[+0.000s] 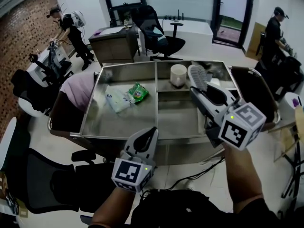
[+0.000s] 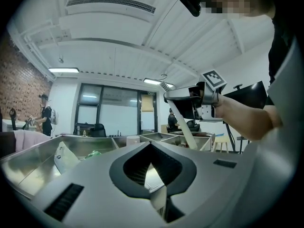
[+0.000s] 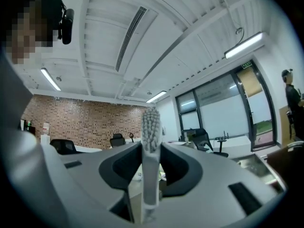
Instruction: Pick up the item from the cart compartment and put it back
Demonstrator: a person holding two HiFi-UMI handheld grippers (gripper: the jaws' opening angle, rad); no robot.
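My right gripper (image 1: 195, 90) is shut on a brush (image 1: 197, 77) with grey bristles and a white handle, held above the right side of the steel cart (image 1: 121, 127). In the right gripper view the brush (image 3: 150, 127) stands upright between the jaws of that gripper (image 3: 151, 151). The left gripper view shows the brush handle (image 2: 183, 126) slanting down from the right gripper (image 2: 172, 95). My left gripper (image 1: 153, 130) is shut and empty, low at the cart's front edge; its tips (image 2: 151, 145) meet.
A green packet (image 1: 138, 92) and a white packet (image 1: 117, 100) lie in the cart's large left compartment. A white round container (image 1: 178, 74) stands in a back compartment. Office chairs (image 1: 159, 30) surround the cart. A pink cloth (image 1: 78, 87) hangs left. People (image 1: 71, 30) work at far desks.
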